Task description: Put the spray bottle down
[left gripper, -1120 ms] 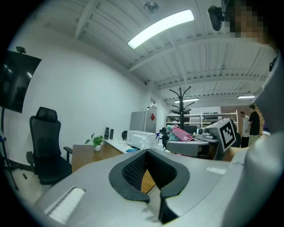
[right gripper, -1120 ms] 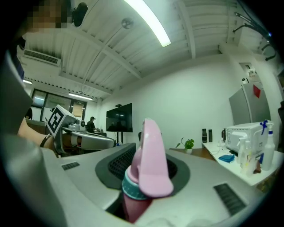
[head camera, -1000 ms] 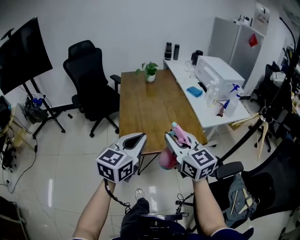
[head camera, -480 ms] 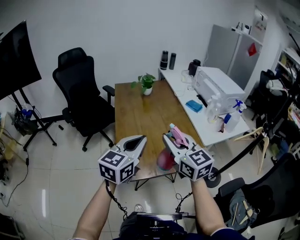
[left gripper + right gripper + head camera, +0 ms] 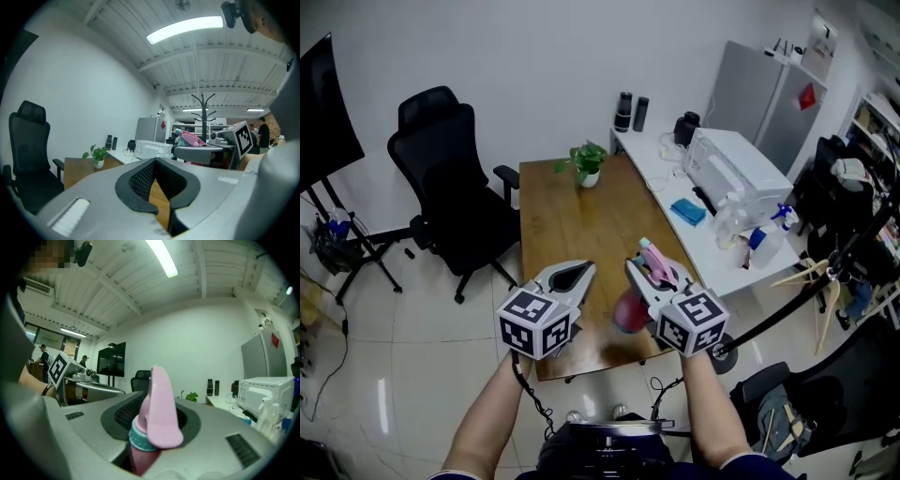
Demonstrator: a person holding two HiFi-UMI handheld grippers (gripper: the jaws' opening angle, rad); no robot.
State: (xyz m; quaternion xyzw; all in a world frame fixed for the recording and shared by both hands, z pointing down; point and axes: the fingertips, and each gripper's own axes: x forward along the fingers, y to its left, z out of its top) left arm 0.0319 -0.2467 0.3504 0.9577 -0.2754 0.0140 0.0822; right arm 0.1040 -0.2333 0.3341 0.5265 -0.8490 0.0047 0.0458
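A pink spray bottle (image 5: 627, 315) with a pink trigger head and a teal collar hangs in my right gripper (image 5: 643, 269), whose jaws are shut on its neck. In the right gripper view the bottle (image 5: 157, 414) fills the gap between the jaws. The bottle hangs over the near end of a wooden table (image 5: 570, 228). My left gripper (image 5: 579, 271) is level beside it on the left, shut with nothing in it. The left gripper view shows the left gripper's closed tips (image 5: 156, 162), and the right gripper (image 5: 200, 153) with the bottle's pink head (image 5: 192, 138) to the right.
A small potted plant (image 5: 586, 167) stands at the table's far end. A black office chair (image 5: 442, 161) is at the left. A white desk (image 5: 710, 246) on the right carries a printer (image 5: 741, 164), a blue cloth and bottles. Another dark chair (image 5: 811, 398) is at the bottom right.
Both grippers have gone forward together, from short of the table's near edge to over its near end. The bottle stays gripped in the right one.
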